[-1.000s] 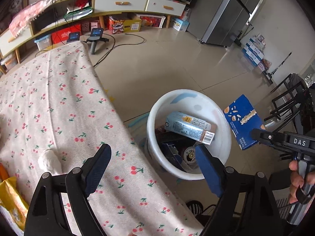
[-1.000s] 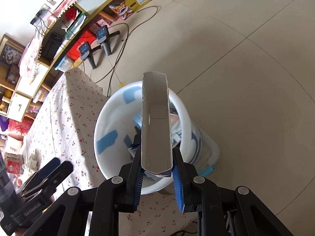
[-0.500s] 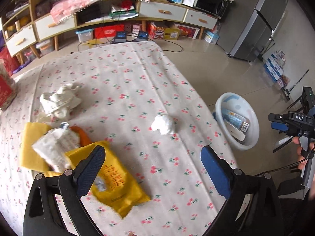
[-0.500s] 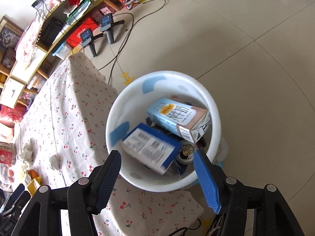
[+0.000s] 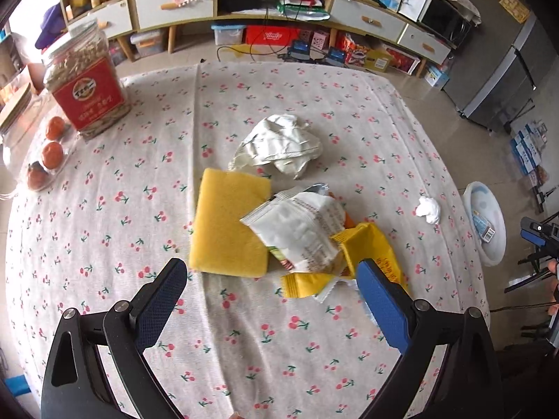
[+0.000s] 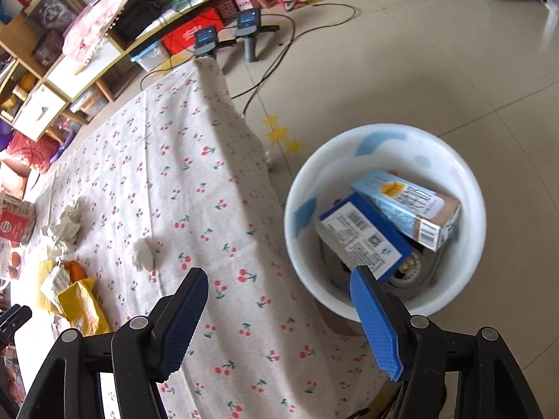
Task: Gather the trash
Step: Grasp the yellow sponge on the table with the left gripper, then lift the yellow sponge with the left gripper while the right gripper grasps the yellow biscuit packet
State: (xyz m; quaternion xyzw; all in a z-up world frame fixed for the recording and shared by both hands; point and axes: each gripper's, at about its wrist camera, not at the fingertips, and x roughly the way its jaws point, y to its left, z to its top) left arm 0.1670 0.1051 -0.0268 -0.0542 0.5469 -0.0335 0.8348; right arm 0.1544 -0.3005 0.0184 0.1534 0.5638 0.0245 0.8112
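Hovering over worktop [image 5: 104, 209]: left hand-held gripper [image 5: 269, 300] wide, empty, trash pile [image 5: 300, 234] just ahead between fingers, white wrapper's long axis diagonal. Right hand-held gripper [image 6: 279, 310] opening, empty (nearer bin [image 6: 464, 181], tissue ball [image 6: 143, 254] ahead-left).

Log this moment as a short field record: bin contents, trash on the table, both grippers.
bin: white bucket on the floor beside the table
in bin: light blue carton; dark blue box
on table: crumpled paper; tissue ball; yellow sponge; white wrapper; yellow packet
left gripper: open, empty
right gripper: opening, empty
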